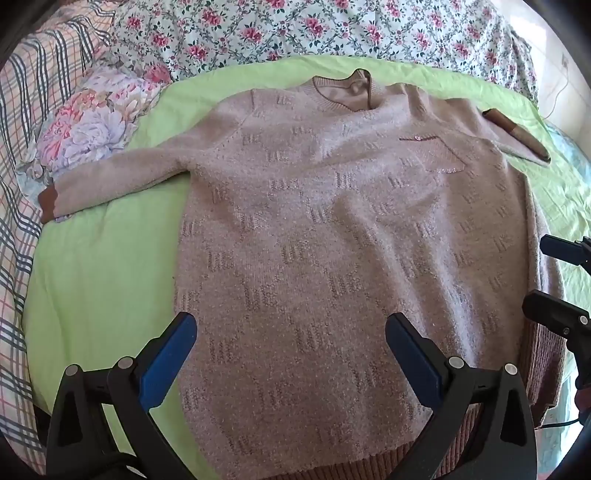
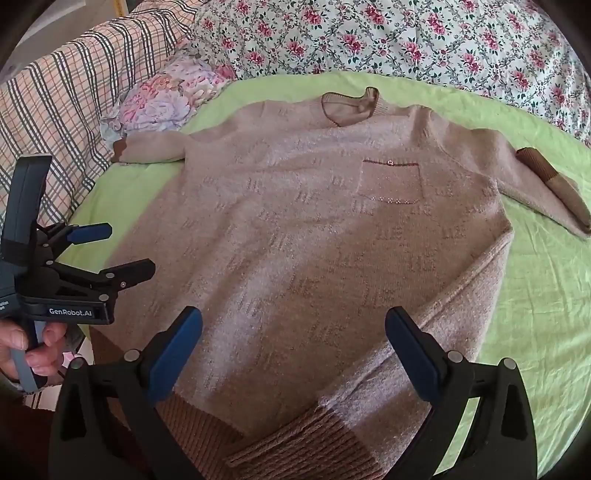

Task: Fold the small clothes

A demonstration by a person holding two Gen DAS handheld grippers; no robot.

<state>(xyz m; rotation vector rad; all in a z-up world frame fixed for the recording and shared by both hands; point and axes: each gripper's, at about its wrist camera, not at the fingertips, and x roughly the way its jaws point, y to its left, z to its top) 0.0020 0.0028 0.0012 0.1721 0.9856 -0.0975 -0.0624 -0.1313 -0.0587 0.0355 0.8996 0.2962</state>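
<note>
A pinkish-beige knit sweater (image 1: 332,229) lies flat, front up, on a light green sheet (image 1: 103,266), neck away from me, sleeves spread out. It has a chest pocket (image 2: 391,184) and brown ribbed cuffs and hem (image 2: 306,443). My left gripper (image 1: 291,332) is open and empty, just above the sweater's lower left part. My right gripper (image 2: 293,328) is open and empty above the lower right hem; it also shows at the right edge of the left wrist view (image 1: 554,280). The left gripper (image 2: 122,251) appears at the left of the right wrist view, open.
A floral quilt (image 1: 295,33) lies bunched behind the sweater. A plaid blanket (image 1: 22,147) and a flowered pillow (image 1: 92,125) sit at the left, the pillow touching the left cuff (image 1: 48,203). Bare green sheet shows left and right (image 2: 546,295) of the sweater.
</note>
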